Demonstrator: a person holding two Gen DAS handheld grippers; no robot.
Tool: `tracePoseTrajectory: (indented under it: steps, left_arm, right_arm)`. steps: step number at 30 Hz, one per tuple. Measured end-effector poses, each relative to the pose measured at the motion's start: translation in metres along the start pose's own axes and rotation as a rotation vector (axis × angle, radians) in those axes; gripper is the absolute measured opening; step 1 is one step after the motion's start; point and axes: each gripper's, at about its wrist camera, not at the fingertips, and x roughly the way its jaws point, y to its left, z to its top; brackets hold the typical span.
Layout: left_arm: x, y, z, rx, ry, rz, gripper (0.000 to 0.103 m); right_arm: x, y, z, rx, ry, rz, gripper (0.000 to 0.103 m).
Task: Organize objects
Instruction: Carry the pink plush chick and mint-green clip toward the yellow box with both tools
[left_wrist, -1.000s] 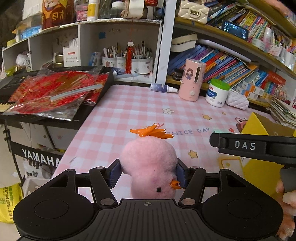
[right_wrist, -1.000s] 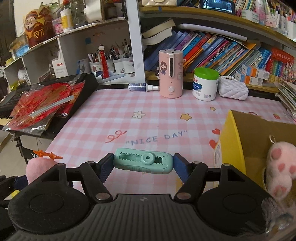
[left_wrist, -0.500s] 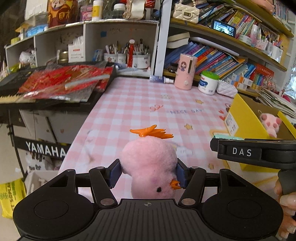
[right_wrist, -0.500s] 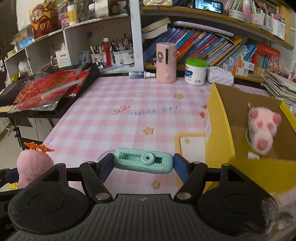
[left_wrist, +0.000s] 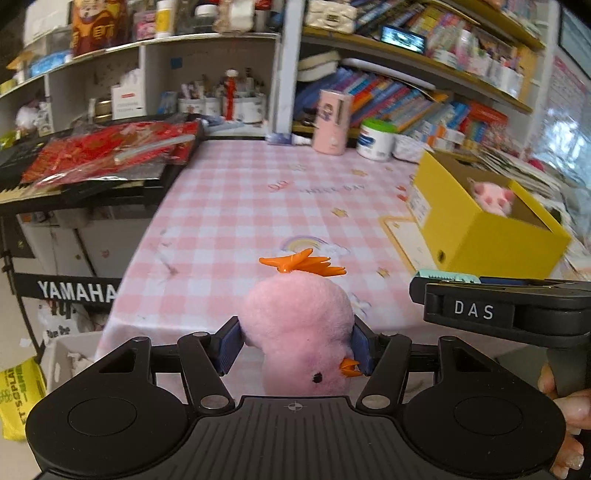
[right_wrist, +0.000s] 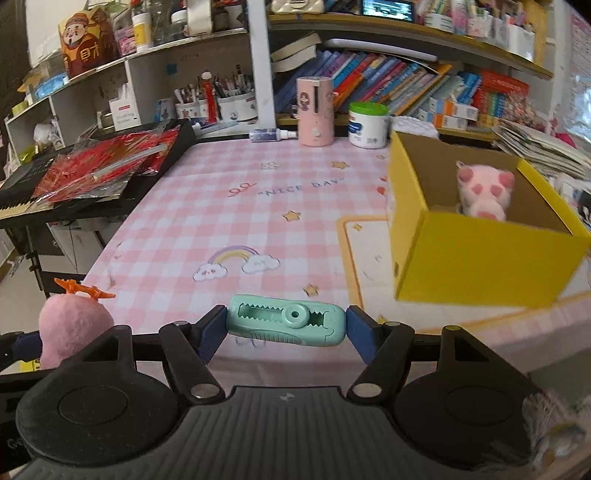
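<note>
Pink checked table (right_wrist: 258, 206), one yellow box (right_wrist: 476, 258), two plush toys (left_wrist: 299, 332) (right_wrist: 482, 192).

Fuzzy pink plush chick (left_wrist: 299, 328) (matt cardboard box (right_wrist: 476, 254))

I note a pink plush chick (left_wrist: 295, 325) with orange crest, a mint-green clip (right_wrist: 286, 320), a yellow box (right_wrist: 480, 258) with brown inside, and a bench (right_wrist: 258, 206) cloth checked pink and white.
</note>
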Motion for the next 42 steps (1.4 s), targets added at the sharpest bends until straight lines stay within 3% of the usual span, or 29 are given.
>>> tracePoseTrajectory:
  steps: [23,33,42]
  left_arm:
    - [-0.006,-0.091,-0.027,0.224,0.05,-0.229,0.059]
    - [0.0,-0.137,-0.021,0.312,0.038,-0.309,0.059]
    - [0.009,-0.161,-0.006,0.326,0.009,-0.319,0.059]
  right_arm:
    - [-0.06,-0.086,-0.067,0.235,0.041,-0.232,0.068]
    - [-0.074,-0.13,-0.074,0.321,0.039,-0.316,0.068]
    - [-0.076,-0.153,-0.062,0.313,0.018,-0.33,0.068]
